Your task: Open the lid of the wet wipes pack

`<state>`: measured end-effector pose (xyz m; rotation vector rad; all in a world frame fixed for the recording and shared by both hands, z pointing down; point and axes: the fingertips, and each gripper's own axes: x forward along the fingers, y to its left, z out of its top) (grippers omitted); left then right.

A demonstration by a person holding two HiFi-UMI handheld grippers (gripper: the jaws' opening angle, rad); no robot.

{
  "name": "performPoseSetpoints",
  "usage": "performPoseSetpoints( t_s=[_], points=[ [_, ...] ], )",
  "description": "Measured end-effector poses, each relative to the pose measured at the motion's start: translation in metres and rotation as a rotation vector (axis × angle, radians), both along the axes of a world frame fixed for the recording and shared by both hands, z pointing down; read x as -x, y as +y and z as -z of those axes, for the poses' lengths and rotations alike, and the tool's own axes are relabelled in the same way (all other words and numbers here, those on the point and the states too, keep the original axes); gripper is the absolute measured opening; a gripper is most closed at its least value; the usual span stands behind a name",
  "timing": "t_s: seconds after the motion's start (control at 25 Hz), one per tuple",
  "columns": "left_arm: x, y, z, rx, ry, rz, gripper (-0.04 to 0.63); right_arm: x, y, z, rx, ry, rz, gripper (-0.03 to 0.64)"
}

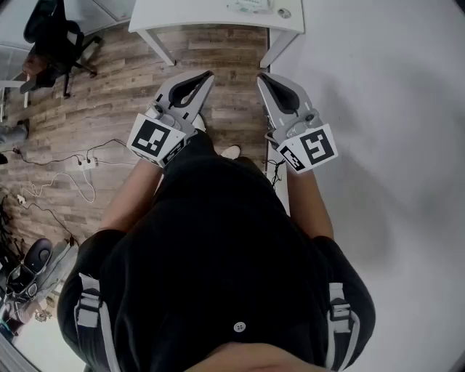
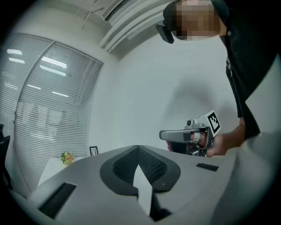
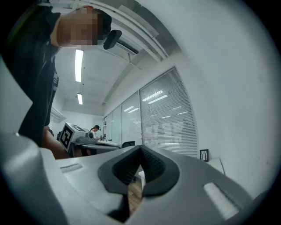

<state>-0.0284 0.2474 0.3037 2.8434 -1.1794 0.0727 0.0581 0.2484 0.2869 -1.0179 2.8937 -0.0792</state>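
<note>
Both grippers are held level in front of the person's chest, side by side over the wooden floor. The left gripper (image 1: 208, 75) has its jaws shut with nothing between them, and the right gripper (image 1: 261, 75) is shut and empty too. On the white table (image 1: 182, 14) at the top edge lies a pale greenish pack (image 1: 251, 6), partly cut off, well ahead of both grippers. In the left gripper view the left gripper's (image 2: 138, 147) tips meet, and the right gripper (image 2: 193, 135) shows beyond them in the person's hand. In the right gripper view the right gripper (image 3: 140, 148) is shut too.
A small round object (image 1: 283, 12) lies beside the pack. Cables and a power strip (image 1: 86, 163) lie on the floor at the left, with an office chair (image 1: 54, 40) behind them. A white wall (image 1: 392, 109) fills the right. A picture frame (image 2: 93, 150) and flowers (image 2: 66, 157) stand on a white surface.
</note>
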Motion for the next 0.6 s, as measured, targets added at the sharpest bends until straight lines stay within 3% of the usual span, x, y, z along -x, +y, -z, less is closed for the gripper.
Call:
performPoseSetpoints(
  t_s=[0.44,0.6],
  points=[
    [-0.008,0.011,-0.004,0.0,-0.008,-0.008,0.008,-0.01,0.006,0.001,0.011,-0.01,-0.053,0.011],
    [-0.012,0.012,-0.003,-0.007,-0.012,-0.025,0.008,-0.008,0.008,-0.006,0.006,0.033,-0.052,0.011]
  ],
)
